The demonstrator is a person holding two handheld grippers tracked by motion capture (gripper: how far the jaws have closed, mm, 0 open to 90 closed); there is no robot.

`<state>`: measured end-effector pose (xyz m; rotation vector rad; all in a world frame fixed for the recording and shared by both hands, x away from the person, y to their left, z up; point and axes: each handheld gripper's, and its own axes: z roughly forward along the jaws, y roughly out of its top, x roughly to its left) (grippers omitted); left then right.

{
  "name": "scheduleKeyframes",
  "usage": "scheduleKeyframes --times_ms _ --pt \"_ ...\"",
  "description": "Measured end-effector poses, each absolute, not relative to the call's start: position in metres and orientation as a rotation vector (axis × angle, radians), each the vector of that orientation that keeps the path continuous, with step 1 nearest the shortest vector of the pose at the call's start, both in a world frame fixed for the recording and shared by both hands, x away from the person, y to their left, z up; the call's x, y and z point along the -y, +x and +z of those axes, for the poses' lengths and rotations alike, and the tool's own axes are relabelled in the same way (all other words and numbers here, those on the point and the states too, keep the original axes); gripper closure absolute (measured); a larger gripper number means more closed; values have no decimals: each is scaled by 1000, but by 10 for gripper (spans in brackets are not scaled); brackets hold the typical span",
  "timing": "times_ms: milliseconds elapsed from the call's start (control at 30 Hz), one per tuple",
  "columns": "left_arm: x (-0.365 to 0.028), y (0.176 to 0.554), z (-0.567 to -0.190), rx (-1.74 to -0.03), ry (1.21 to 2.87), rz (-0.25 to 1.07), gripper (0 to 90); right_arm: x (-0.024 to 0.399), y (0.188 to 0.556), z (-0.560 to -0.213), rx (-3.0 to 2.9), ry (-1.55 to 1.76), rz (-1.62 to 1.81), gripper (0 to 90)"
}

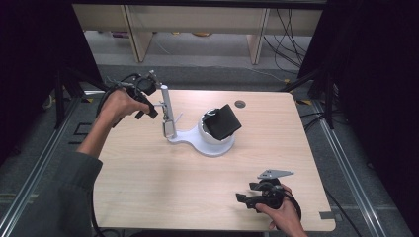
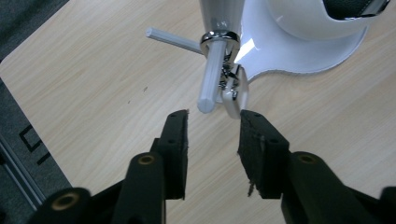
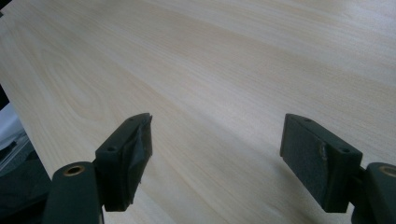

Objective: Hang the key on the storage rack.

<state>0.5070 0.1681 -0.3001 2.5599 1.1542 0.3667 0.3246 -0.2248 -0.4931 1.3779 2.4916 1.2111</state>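
A white stand [image 1: 166, 104] with a slim upright post rises from a white base [image 1: 189, 138] near the table's middle. A round white cup [image 1: 213, 138] on that base holds a tilted black block [image 1: 223, 121]. My left gripper [image 1: 154, 110] is at the post's left side, open. In the left gripper view a white peg [image 2: 209, 79] juts from a chrome ring [image 2: 219, 37] on the post, and a small white clip [image 2: 236, 95] hangs beside it. Both end just beyond my left gripper [image 2: 213, 116], and nothing is between its pads. My right gripper [image 1: 243, 198] rests open low at the front right, its wide-open jaws [image 3: 217, 123] over bare wood.
The light wood table [image 1: 148, 182] has a round cable hole [image 1: 240, 104] at the back. Black frame legs and cables stand on the floor at both sides, with wooden furniture behind. A grey three-cornered plate [image 1: 274, 174] tops the right gripper.
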Motion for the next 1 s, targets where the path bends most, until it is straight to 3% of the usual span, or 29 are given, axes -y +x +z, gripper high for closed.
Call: scheduleKeyframes --times_ms 600,1000 --pt "-181 487 -304 -1171 2468 325 420 225 326 -494 -2485 1395 1239 261" --pt "-195 468 -315 -1159 2434 300 355 228 326 -493 -2478 1379 1222 261"
